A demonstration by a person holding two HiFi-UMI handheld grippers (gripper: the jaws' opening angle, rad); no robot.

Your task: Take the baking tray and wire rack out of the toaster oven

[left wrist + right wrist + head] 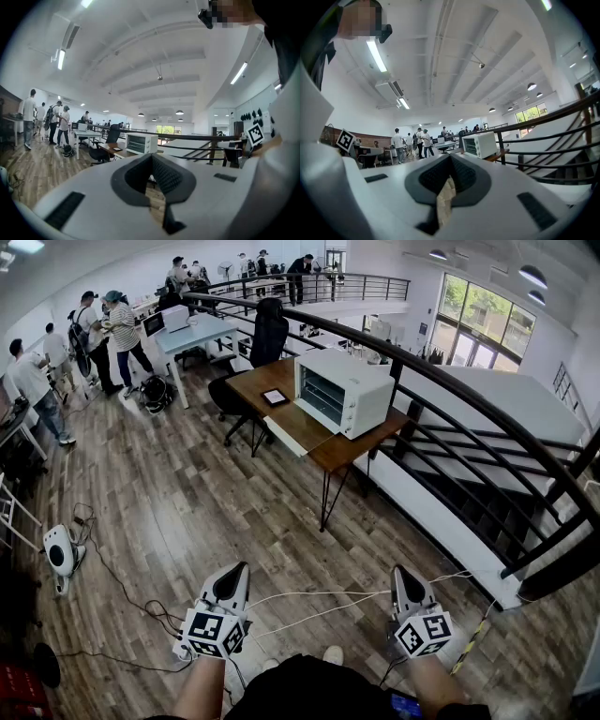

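Head view: toaster oven (342, 390) on wooden table (281, 425), well ahead, door looks shut. Left gripper (234, 572) and right gripper (402, 574) both pressed together, empty. I'd approach squarely, then spread the jaws for the door.

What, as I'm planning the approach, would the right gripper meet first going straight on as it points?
Nothing close: open floor lies ahead. Farther on, probably the toaster oven on its table, though depth is unclear.
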